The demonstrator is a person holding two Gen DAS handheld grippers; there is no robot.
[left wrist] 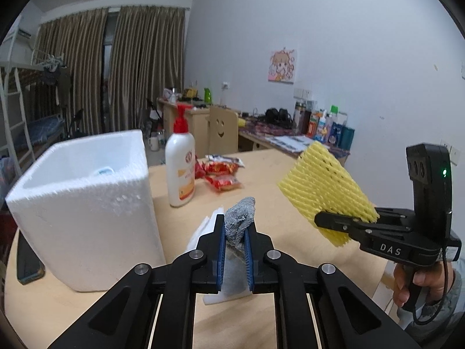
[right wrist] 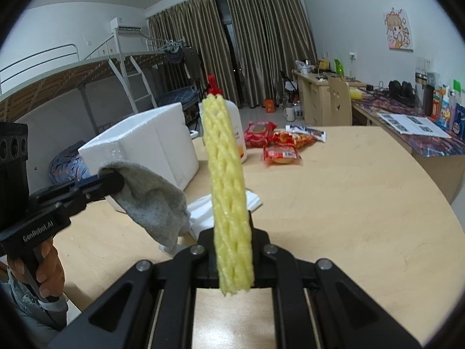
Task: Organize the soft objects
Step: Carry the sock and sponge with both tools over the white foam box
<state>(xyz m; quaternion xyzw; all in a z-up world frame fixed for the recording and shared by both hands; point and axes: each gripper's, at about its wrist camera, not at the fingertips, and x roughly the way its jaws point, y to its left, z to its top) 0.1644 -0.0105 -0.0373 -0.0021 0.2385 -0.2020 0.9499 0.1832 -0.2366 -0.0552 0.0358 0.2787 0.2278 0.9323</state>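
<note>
- Here your left tool (left wrist: 234,240) was clamped on the crumpled grey knitted cloth (left wrist: 239,218), held clear above the pale wooden desk (left wrist: 290,209).
- Your right tool (left wrist: 322,221) pinched the yellow foam mesh sleeve (left wrist: 322,186), which stood up from its closed jaws, off the desk.
- The open white polystyrene box (left wrist: 87,203) sat to the left, the white pump bottle with a red cap (left wrist: 180,163) just beside it.
- White foam sheets (right wrist: 250,200) lay flat on the desk beneath both tools.

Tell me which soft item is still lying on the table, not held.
The white foam sheet. It lies flat on the table; the grey cloth hangs from the left gripper and the yellow foam net is in the right gripper.
</note>
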